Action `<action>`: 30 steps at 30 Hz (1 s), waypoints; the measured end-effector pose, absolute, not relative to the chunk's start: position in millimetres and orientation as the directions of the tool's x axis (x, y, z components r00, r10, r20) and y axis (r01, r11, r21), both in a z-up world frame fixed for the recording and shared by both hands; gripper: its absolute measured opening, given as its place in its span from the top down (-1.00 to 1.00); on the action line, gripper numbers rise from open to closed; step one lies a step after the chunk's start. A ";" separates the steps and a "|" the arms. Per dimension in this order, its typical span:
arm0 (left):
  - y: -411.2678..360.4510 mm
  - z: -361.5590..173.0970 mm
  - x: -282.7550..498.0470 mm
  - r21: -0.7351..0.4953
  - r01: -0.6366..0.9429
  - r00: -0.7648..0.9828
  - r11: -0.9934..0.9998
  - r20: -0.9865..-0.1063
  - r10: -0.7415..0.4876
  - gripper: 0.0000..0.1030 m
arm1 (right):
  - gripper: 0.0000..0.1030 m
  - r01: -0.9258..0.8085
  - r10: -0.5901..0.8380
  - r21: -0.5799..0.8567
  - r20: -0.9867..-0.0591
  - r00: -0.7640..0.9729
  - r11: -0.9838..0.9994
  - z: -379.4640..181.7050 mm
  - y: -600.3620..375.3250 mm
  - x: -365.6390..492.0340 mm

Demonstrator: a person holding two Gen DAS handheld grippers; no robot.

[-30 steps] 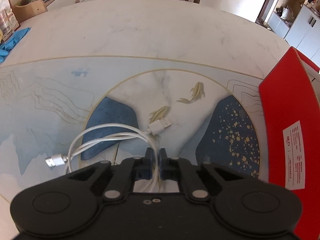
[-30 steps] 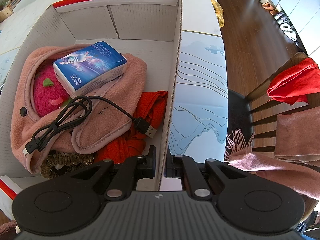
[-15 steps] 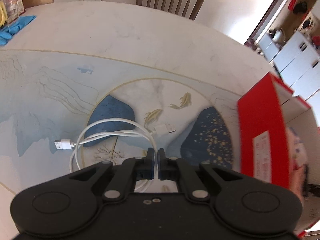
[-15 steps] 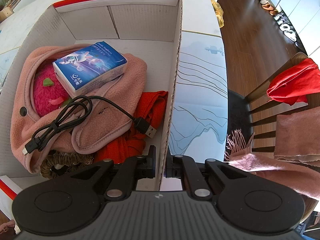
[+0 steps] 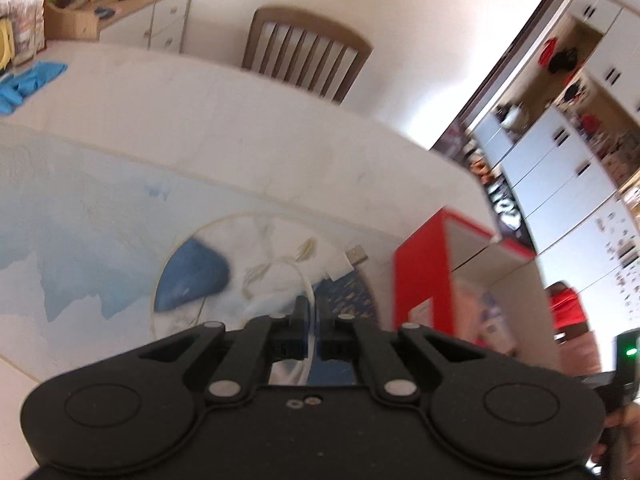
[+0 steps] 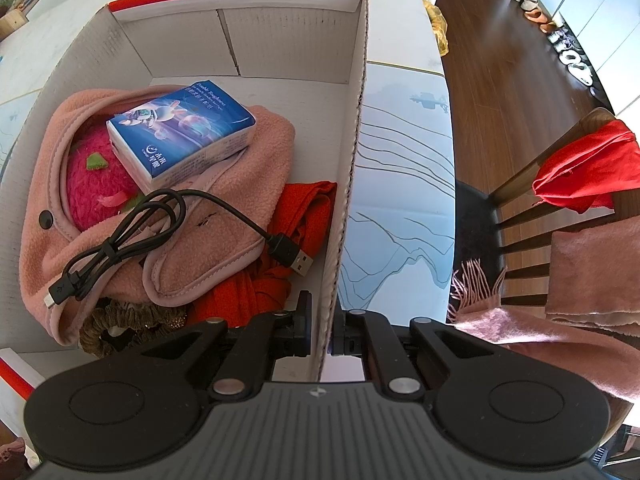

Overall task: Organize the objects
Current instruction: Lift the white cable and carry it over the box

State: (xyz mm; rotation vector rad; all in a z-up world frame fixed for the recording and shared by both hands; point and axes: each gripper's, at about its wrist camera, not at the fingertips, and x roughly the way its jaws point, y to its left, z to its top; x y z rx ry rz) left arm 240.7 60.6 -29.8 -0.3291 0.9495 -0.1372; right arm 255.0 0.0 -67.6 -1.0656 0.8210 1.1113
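My left gripper (image 5: 313,312) is shut on a white USB cable (image 5: 304,280) and holds it above the patterned table mat (image 5: 80,232); its plug (image 5: 348,262) sticks out toward the red and white cardboard box (image 5: 420,276) at the right. My right gripper (image 6: 320,316) is shut on the right wall of the same box (image 6: 352,152). Inside lie a pink fleece garment (image 6: 240,220), a blue tissue pack (image 6: 180,132), a black USB cable (image 6: 160,224), a red cloth (image 6: 280,276) and a brown scrunchie (image 6: 120,324).
A wooden chair (image 5: 304,60) stands behind the table. Blue gloves (image 5: 24,84) lie at the far left. A second chair (image 6: 560,200) with red and pink cloths stands right of the table. White cabinets (image 5: 560,168) line the right.
My left gripper has lifted the white cable off the mat and swung right toward the box; the view is blurred. My right gripper has stayed still on the box wall.
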 end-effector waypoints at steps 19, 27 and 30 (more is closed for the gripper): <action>-35.0 51.1 248.6 -0.383 0.287 0.580 0.878 -0.660 -0.477 0.99 | 0.89 -0.962 0.293 -0.262 -0.917 0.272 0.073 -68.5 2.1 253.6; -93.2 51.4 263.5 -0.321 0.402 0.553 0.858 -0.662 -0.506 0.99 | 0.89 -0.963 0.296 -0.260 -0.916 0.270 0.073 -70.1 2.8 253.5; -114.9 44.4 265.9 -0.265 0.434 0.550 0.861 -0.680 -0.486 0.99 | 0.89 -0.963 0.295 -0.260 -0.916 0.270 0.073 -69.8 3.1 253.7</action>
